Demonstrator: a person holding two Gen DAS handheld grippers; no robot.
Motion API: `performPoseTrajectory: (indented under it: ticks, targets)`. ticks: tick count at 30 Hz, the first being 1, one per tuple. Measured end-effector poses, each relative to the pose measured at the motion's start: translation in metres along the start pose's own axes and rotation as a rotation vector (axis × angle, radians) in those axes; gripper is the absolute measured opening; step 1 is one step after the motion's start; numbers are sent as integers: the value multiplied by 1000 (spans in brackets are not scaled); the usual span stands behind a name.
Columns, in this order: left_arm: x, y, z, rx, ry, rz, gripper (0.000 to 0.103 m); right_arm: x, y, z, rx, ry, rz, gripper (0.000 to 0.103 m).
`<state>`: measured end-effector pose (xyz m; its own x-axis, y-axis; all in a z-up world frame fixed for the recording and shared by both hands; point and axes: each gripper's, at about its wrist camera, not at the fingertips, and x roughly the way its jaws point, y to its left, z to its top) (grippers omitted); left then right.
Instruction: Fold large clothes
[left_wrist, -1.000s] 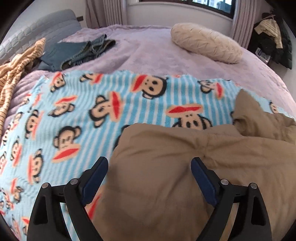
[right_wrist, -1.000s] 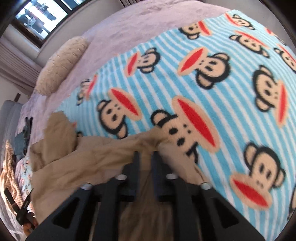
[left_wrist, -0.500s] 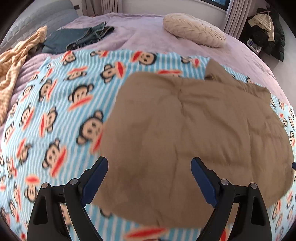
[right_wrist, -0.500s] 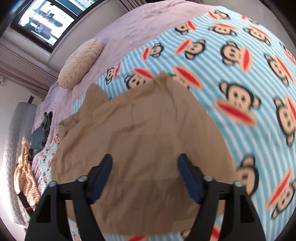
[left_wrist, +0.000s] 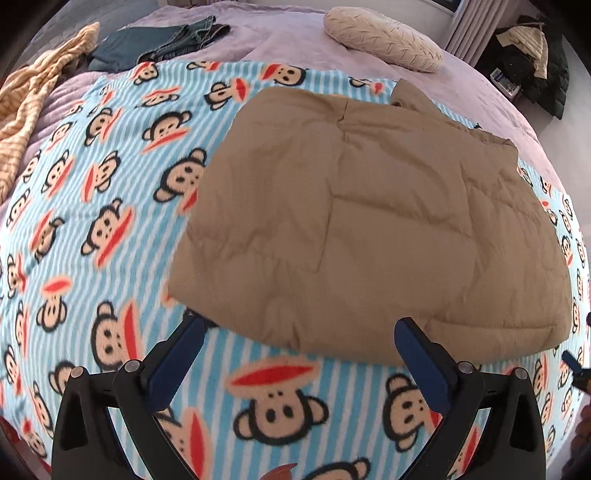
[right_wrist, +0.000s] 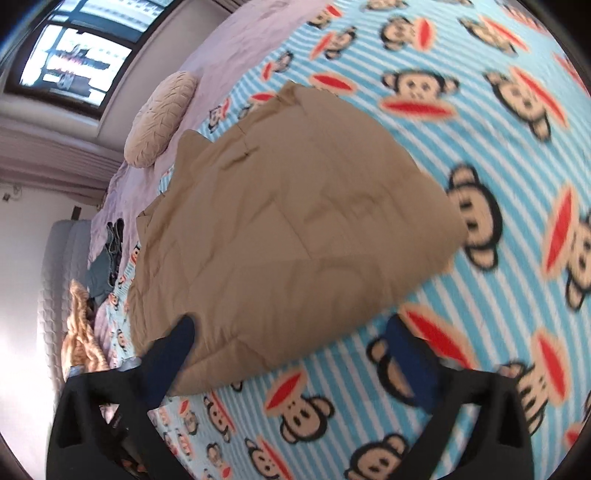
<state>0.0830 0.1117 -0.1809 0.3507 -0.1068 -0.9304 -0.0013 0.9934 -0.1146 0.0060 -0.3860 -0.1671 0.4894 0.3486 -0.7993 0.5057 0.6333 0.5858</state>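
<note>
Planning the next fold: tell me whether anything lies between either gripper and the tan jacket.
Nothing visible does. The left gripper and right gripper are both open, just short of the tan jacket near edge, with only bare monkey-print blanket between. The pillow and jeans lie beyond it.

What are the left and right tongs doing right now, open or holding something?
Left tongs: open, holding nothing, above the tan jacket's near edge.
Right tongs: open, holding nothing.
</note>
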Motion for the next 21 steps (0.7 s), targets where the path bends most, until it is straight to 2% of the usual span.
performPoseTrajectory:
  ticks: [9,15,21]
  targets:
    - [11,1,-9,-43,67,-58,103,20,-25,-15,131,29,53,103]
    - [26,21,-15,-144,92,-81,103,35,-39,-16,196,65,94,103]
    - [44,51,-20,-342,129,-324,103,52,-43,-10,209,96,182,103]
